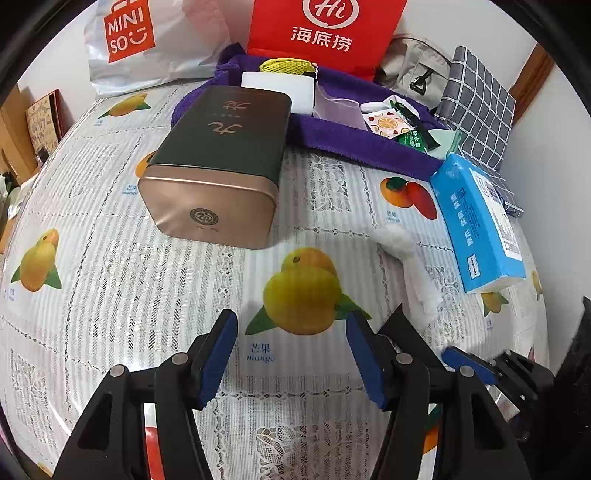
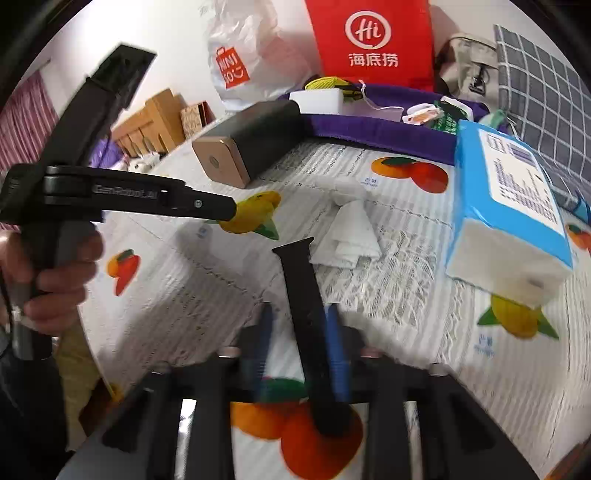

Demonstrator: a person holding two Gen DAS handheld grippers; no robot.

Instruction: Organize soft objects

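My left gripper [image 1: 291,332] is open and empty, low over the fruit-print tablecloth [image 1: 110,280]; it also shows from the side in the right wrist view [image 2: 221,206]. My right gripper [image 2: 301,325] holds a black strap [image 2: 301,295] between its blue pads [image 2: 336,350]; the strap stands up past the fingertips. White cotton and a folded white tissue [image 2: 351,229] lie ahead of it, also visible in the left wrist view [image 1: 410,266]. A blue tissue pack [image 1: 476,225] [image 2: 513,206] lies at the right. A purple towel [image 1: 351,136] [image 2: 388,129] at the back holds small items.
A gold and dark tin [image 1: 218,170] [image 2: 251,147] lies on the cloth at centre left. Sachets [image 1: 395,123] and a white box [image 1: 277,90] rest on the towel. A red bag [image 1: 325,33], a Miniso bag [image 1: 129,40] and a grey checked cushion [image 1: 476,110] stand behind.
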